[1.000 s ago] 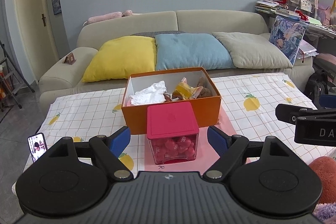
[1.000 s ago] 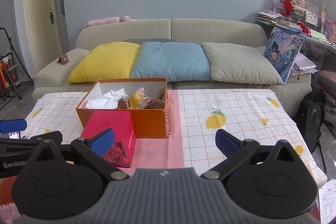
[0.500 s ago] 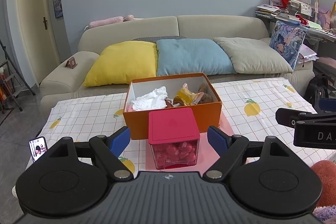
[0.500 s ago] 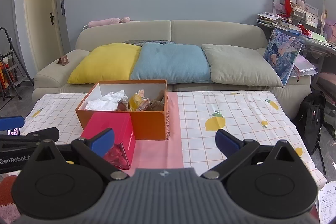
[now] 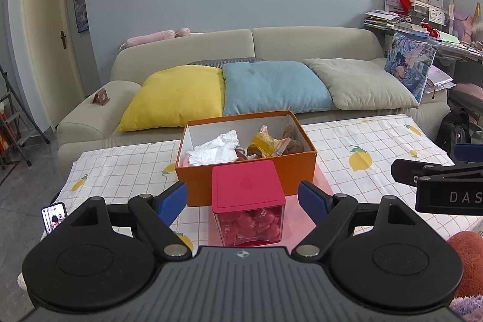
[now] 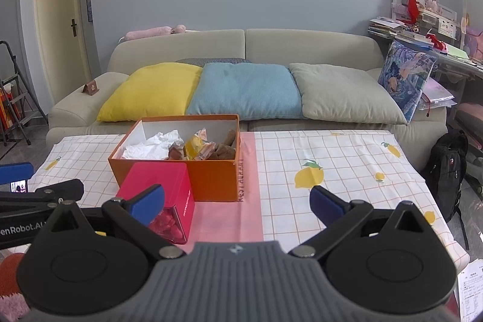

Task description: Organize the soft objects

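Near the surface's (image 5: 377, 141) front edge, both empty tools gape; the crumpled white tissue (image 5: 215, 148) looks light, pinch its top fold.

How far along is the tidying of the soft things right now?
Partly done: the open orange cardboard box already holds crumpled white paper, a yellow packet and something brown and plush. Nothing is in hand; the left gripper and right gripper are both open and empty. An orange-red plush item at the near edge remains outside.
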`<state>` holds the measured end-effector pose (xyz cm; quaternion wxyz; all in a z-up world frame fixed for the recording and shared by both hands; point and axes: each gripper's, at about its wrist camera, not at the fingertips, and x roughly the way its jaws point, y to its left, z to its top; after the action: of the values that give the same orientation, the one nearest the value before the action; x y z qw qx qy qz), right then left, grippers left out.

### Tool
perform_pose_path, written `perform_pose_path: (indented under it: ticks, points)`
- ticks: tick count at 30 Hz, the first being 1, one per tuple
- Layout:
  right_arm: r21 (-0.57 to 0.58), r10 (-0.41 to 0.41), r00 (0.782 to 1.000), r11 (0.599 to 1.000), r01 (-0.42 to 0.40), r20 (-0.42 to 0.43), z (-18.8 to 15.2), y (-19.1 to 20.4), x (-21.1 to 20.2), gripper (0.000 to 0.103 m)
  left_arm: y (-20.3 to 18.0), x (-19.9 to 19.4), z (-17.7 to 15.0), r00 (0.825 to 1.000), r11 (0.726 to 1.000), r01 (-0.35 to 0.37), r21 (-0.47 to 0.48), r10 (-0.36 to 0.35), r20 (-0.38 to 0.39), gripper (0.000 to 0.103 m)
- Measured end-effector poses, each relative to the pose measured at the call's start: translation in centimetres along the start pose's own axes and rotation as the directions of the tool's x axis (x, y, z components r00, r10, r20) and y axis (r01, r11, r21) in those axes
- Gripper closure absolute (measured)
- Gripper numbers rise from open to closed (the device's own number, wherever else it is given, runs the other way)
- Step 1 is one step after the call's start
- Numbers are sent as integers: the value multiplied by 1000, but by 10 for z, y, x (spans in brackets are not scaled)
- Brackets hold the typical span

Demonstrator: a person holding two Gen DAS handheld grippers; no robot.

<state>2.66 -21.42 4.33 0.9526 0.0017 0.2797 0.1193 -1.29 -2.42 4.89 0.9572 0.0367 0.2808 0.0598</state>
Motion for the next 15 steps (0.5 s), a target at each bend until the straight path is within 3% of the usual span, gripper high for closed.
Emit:
perform_pose_path:
  ticks: [15]
  points:
    - [12, 3, 1000, 1000, -3, -17, -3, 0, 3, 3, 1, 1, -1, 1000, 1000, -2, 1, 2, -3, 6]
